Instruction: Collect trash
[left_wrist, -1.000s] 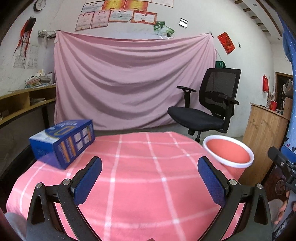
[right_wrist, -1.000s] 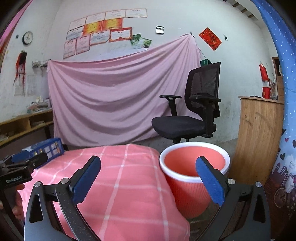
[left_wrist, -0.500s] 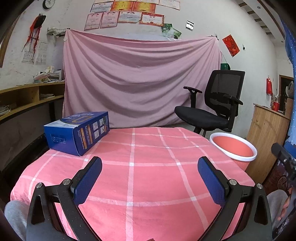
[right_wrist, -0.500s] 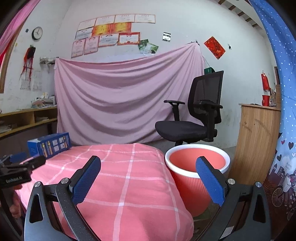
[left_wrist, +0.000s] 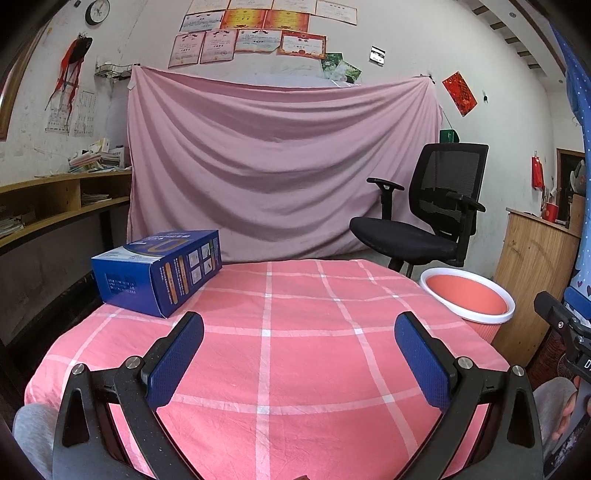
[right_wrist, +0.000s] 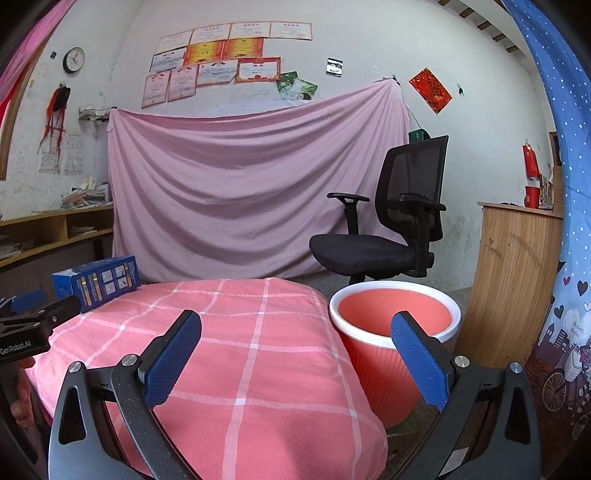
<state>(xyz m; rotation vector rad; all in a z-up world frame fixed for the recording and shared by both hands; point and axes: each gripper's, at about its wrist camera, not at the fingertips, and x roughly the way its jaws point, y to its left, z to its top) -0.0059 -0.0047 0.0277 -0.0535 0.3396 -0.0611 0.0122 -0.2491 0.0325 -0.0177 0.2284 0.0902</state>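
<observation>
1. Blue cardboard box (left_wrist: 157, 271), the only piece of trash I can make out, lies flat at the far left corner of the pink checked cloth-covered surface (left_wrist: 295, 350), nothing touching it.
2. Just off the surface's right edge stands the coral plastic bin with a white rim (right_wrist: 395, 328), mouth up; I judge it sits there to receive the box.
3. My left gripper (left_wrist: 299, 363) hovers above the cloth, jaws spread wide and holding nothing, the box ahead and to its left.
4. My right gripper (right_wrist: 295, 362) hangs by the bin, jaws equally wide and empty.
</observation>
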